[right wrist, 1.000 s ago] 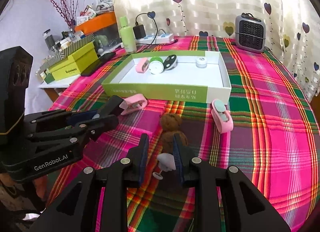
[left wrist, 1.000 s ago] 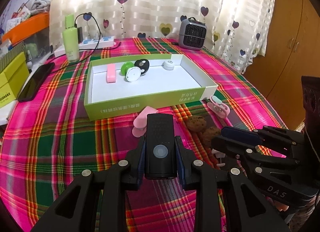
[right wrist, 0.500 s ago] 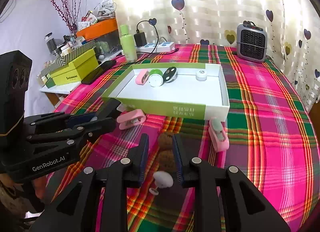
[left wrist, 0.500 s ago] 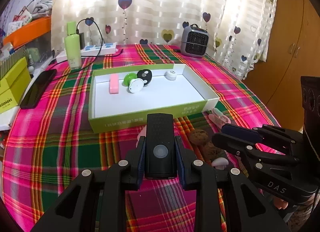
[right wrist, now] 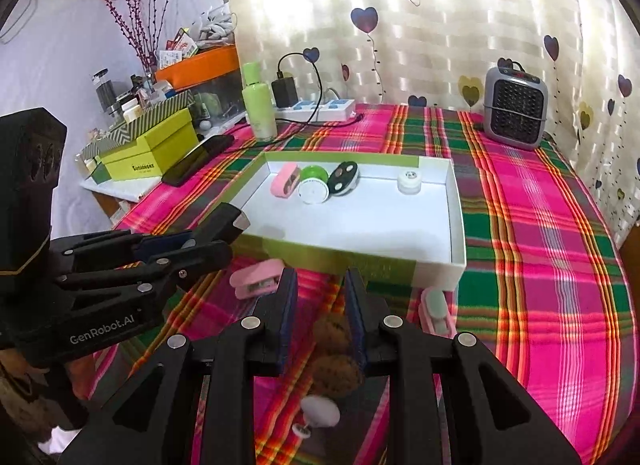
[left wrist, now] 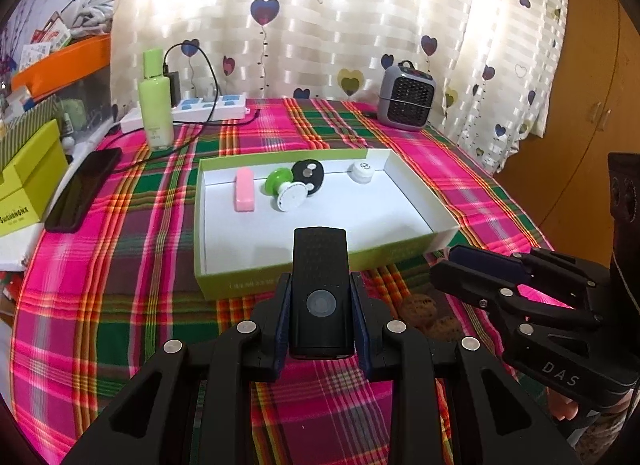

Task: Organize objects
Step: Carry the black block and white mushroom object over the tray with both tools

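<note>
Item one: a black remote-like device [left wrist: 320, 289], clamped upright in the left gripper [left wrist: 322, 305], jaws closed on its two long sides. It hangs just over the near wall of the green tray [left wrist: 320, 275], not yet inside. We judge it stiff, light and smooth-skinned; the flat flanks are the sound place to hold it, well clear of the round button on its face, and it should tolerate a short drop onto cardboard.

Item two: the right gripper [right wrist: 320, 305], jaws narrowly parted with nothing pressed between them. The brown plush toy [right wrist: 334, 369] lies on the plaid cloth beneath, seen through the gap and, in our reading, not held. Soft and light, it would squash under the pads; we would take it across the body.

Already in the tray, along the far wall: a pink case [left wrist: 245, 195], a green and white round piece [left wrist: 286, 189], a black oval piece [left wrist: 307, 175], a small white cap [left wrist: 362, 173].

Outside it on the cloth: a pink stapler-like item [right wrist: 256, 283], near left; a pink and mint item [right wrist: 436, 311], near right; a white knob [right wrist: 320, 413], nearest of all.

Only the left wrist view shows the device's face and the grip on it. Only the right wrist view shows the three loose items and the open gap between the right jaws; the left shows that gripper side-on, undecided.
</note>
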The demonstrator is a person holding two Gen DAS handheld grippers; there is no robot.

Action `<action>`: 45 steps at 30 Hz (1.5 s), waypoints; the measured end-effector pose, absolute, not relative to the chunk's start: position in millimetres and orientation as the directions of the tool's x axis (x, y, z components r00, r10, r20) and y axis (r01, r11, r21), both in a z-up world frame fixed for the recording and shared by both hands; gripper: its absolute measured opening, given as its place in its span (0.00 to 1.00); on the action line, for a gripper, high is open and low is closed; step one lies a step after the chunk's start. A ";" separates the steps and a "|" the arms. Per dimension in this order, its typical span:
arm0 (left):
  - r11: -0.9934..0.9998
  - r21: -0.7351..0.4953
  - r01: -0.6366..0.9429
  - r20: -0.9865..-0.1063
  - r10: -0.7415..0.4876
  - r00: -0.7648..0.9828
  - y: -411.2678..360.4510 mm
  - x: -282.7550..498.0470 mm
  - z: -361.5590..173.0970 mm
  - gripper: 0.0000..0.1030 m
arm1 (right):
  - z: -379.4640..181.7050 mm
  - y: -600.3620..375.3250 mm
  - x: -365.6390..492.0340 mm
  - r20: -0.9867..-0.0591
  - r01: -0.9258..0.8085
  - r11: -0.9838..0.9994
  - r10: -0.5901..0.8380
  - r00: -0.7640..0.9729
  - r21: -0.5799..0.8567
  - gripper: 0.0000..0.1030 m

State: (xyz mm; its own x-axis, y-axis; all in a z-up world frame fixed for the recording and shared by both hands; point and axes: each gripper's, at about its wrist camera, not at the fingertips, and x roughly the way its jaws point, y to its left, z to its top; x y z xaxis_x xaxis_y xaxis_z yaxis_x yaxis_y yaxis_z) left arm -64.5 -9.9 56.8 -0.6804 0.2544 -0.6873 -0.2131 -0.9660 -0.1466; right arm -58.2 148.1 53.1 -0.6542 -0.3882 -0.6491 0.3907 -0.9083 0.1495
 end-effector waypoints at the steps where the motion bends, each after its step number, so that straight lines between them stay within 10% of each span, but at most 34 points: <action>1: -0.966 -0.148 -0.212 -0.687 0.255 -0.681 -10.6 -65.8 57.1 0.24 | 54.0 148.5 -58.8 -0.647 0.390 -0.909 -0.387 -0.657 0.148 0.25; 45: -0.963 -0.174 -0.207 -0.690 0.269 -0.672 -17.8 -60.2 52.6 0.24 | 13.3 159.3 -13.8 -0.766 0.426 -0.894 -0.369 -0.526 0.138 0.23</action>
State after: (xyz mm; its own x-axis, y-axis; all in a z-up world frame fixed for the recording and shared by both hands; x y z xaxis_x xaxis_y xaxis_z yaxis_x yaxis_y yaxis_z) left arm -60.2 -17.8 52.6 -0.6720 0.2691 -0.6899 -0.2069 -0.9628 -0.1741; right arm -13.8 159.3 13.3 -0.5258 -0.3690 -0.7664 0.4264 -0.8940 0.1379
